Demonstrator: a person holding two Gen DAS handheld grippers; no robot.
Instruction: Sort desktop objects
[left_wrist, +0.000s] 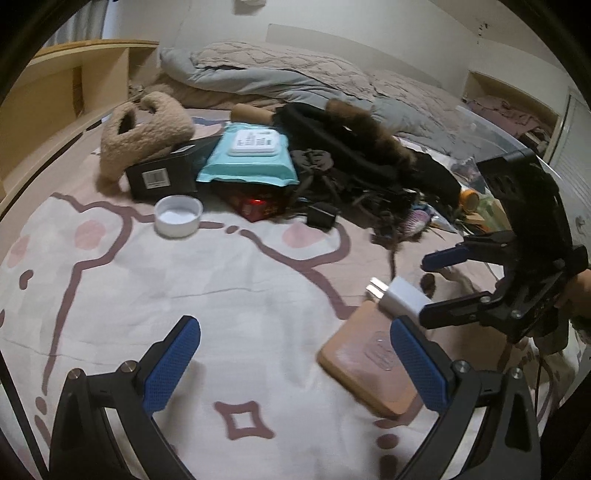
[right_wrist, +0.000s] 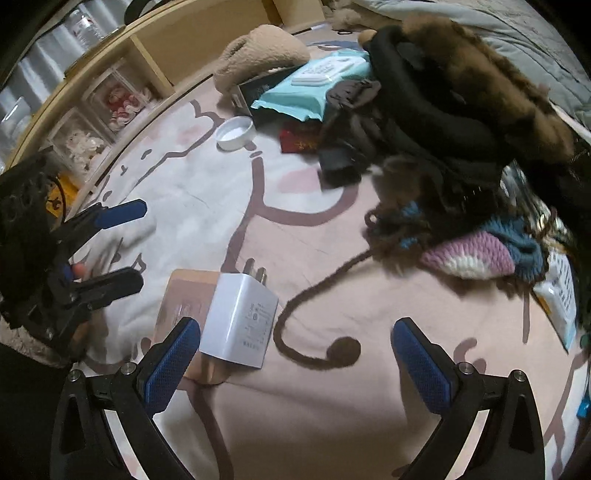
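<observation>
Open bedsheet (left_wrist: 192, 280) spreads ahead of the left claw (left_wrist: 295, 369), its fingers apart and holding nothing; clutter piles along the far side. The right claw (right_wrist: 295, 365) is also spread and holding nothing. The white charger (right_wrist: 240, 321) lies partly on a tan pad (right_wrist: 181, 295), perhaps leather, just beside the right claw's left finger.

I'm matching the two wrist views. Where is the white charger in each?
Left wrist view: charger at lower right, lying on the tan pad, just beyond the right gripper's open fingers.
Right wrist view: charger at lower left-centre, on the same pad.
Shared landmark: white bowl.
</observation>
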